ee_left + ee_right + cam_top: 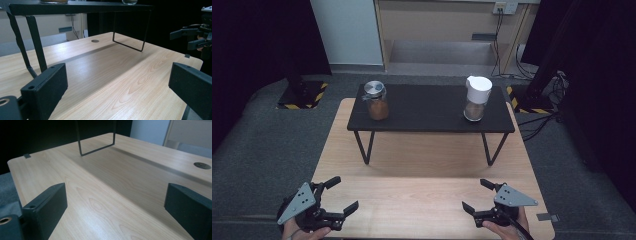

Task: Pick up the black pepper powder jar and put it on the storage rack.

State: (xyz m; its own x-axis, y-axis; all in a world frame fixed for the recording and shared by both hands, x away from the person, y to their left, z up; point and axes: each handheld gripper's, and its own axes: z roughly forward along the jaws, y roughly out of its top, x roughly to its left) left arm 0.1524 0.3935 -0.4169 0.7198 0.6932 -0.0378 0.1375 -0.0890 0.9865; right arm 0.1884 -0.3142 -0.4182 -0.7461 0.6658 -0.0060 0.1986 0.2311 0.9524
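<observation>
A: From the high view, where did things stand?
B: Both jars sat on the black shelf [432, 112]: the amber jar [376, 101] at its left end, the white-capped jar [476, 98] at its right. The left gripper [338, 198] and right gripper [476, 196] rested well short of the shelf, jaws apart, holding nothing.
A: And the left gripper view?
B: Bare table [125, 82] between spread jaws, the shelf ahead.
A: The right gripper view?
B: The same. I judged it the start; next, a reach up to a jar.

Left claw [117, 82] gapes empty above the wooden table [120, 75], black shelf [80, 7] ahead.
</observation>
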